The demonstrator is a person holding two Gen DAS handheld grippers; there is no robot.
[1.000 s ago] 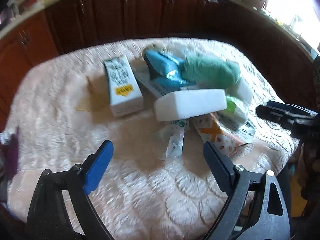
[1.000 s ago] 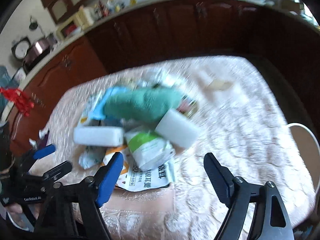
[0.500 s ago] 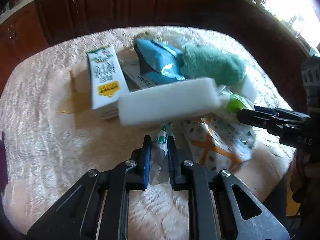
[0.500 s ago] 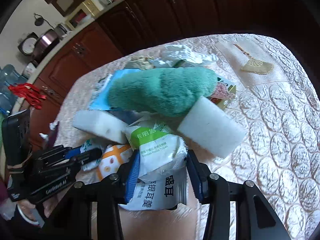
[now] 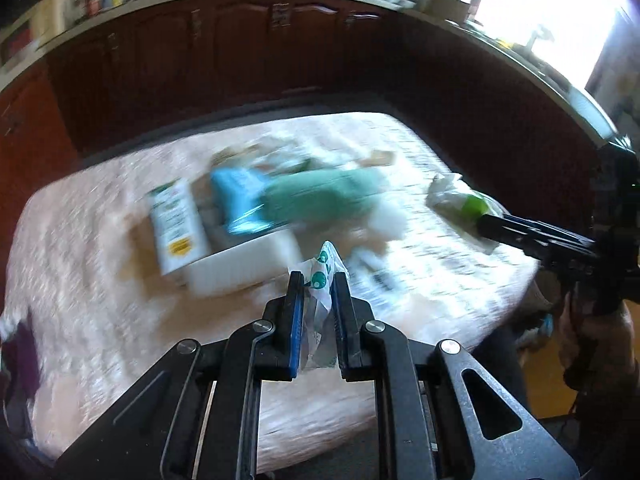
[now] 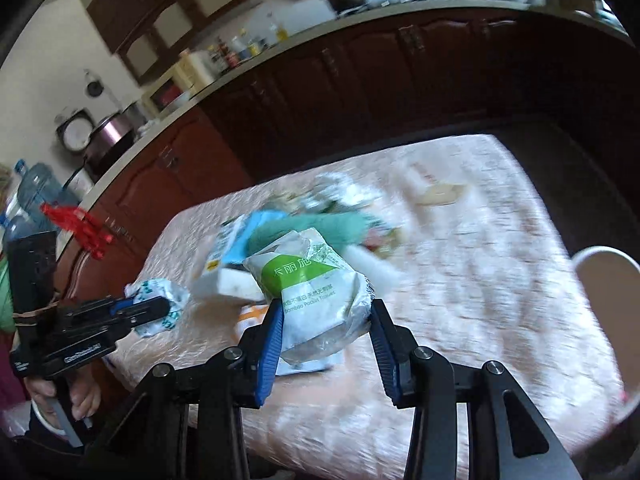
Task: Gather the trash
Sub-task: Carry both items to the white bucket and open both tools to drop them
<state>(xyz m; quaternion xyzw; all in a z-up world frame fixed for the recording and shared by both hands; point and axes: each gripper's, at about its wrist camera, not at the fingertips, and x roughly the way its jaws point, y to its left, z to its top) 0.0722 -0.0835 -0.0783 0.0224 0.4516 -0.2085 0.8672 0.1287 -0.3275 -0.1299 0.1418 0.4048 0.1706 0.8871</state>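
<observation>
Left gripper (image 5: pixel 317 286) is clamped on a small clear wrapper (image 5: pixel 322 280) with green print, held above the tablecloth (image 5: pixel 88 280). Right gripper (image 6: pixel 326 320) jaws are closing, pads pressed on a green-and-white tissue pack (image 6: pixel 316 292), lifted off the cloth. The remaining trash is piled mid-table: white carton (image 5: pixel 176 224), blue pouch (image 5: pixel 240 196), green cloth (image 5: pixel 324 194), white foam block (image 5: pixel 244 264). Detail is blurred.
</observation>
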